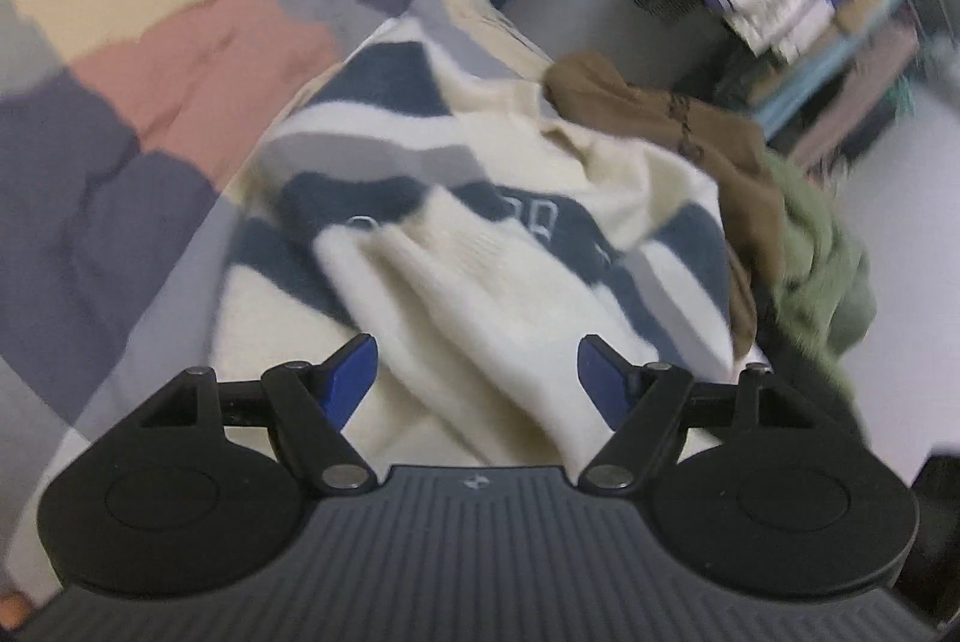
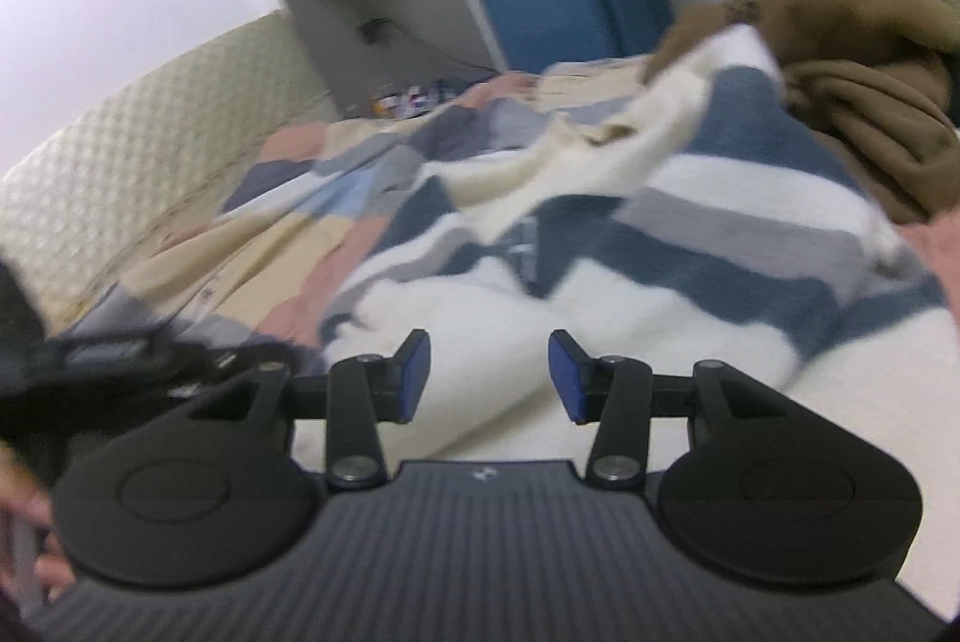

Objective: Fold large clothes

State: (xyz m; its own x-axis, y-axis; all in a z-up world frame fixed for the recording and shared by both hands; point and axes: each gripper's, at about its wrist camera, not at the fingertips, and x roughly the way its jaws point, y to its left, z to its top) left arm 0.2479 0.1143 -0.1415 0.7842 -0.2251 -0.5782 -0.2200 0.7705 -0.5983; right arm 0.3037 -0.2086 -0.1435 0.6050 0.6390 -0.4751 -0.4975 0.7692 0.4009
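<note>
Left tongs: the left gripper [image 1: 477, 372] stands wide, blue pads apart, gripping nothing; a cream sleeve fold of the sweater lies between and under them.
Right tongs: the right gripper [image 2: 489, 372] is parted to a middling gap, nothing pinched, over the cream part.
Sweater: the cream knit sweater with navy and grey stripes [image 1: 420, 198] lies rumpled and spread on the bed.
Bedding: a patchwork quilt of pink, beige, grey and navy blocks [image 1: 150, 60] lies under and left of it.
Other clothes: a brown garment [image 1: 690, 126] touches its far right edge; a green garment [image 1: 822, 246] lies just beside that.
</note>
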